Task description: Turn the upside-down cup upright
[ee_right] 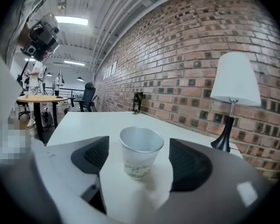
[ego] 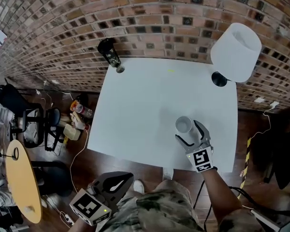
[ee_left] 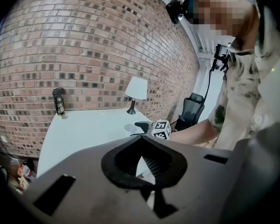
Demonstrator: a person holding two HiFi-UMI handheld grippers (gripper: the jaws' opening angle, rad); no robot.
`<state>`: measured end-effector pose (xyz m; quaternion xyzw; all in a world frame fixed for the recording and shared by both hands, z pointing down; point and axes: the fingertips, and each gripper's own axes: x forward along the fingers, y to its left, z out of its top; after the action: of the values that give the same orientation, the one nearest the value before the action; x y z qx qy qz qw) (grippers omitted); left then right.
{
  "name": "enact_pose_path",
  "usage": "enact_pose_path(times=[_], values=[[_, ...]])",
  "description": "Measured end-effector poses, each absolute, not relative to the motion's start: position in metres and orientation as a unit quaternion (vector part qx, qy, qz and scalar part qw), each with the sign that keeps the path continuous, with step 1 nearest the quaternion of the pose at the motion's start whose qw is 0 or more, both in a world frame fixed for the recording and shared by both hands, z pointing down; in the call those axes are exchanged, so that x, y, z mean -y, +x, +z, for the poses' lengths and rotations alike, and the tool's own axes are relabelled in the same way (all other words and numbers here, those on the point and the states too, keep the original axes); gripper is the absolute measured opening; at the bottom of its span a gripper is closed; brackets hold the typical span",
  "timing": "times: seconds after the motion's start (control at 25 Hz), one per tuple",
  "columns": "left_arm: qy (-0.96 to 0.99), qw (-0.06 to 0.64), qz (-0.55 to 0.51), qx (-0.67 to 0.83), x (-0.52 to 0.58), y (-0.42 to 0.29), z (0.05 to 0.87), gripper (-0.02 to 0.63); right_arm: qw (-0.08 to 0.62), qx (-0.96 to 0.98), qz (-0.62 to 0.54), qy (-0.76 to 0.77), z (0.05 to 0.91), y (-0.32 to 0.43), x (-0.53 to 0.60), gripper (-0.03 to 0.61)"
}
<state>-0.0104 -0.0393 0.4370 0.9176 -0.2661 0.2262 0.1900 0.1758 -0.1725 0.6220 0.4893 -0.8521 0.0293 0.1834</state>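
Observation:
A white paper cup [ego: 183, 124] stands upright, mouth up, on the white table [ego: 135, 110] near its front right corner. My right gripper [ego: 186, 130] is open around it, one finger on each side, and neither pad touches it. In the right gripper view the cup [ee_right: 140, 150] sits centred between the two dark pads [ee_right: 91, 155] with a gap on both sides. My left gripper [ego: 117, 181] hangs off the table by the person's lap with its jaws together and nothing in them. The left gripper view [ee_left: 142, 160] shows the same closed tips.
A white-shaded lamp [ego: 236, 51] on a black base stands at the table's back right corner. A dark patterned tumbler [ego: 108, 53] is at the back left corner. A brick wall runs behind. On the floor to the left are a round yellow table [ego: 21, 178], chairs and clutter.

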Motion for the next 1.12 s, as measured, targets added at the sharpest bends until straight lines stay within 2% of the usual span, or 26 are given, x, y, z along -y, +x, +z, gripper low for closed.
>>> enact_pose_path(times=[0.32,0.8,1.12], values=[[0.929,0.166,0.187,0.272,-0.033,-0.057,0.426,0.006,0.210,0.840,0.054,0.497,0.565,0.150,0.064,0.407],[0.951,0.185,0.131,0.209,-0.227,-0.130,0.430,0.008,0.208,0.854,0.157,0.450,0.485,0.005,-0.238,0.405],[0.957,0.173,0.130,0.195,-0.299,-0.122,0.423,0.008,0.203,0.870,0.132,0.430,0.439,0.005,-0.334,0.407]])
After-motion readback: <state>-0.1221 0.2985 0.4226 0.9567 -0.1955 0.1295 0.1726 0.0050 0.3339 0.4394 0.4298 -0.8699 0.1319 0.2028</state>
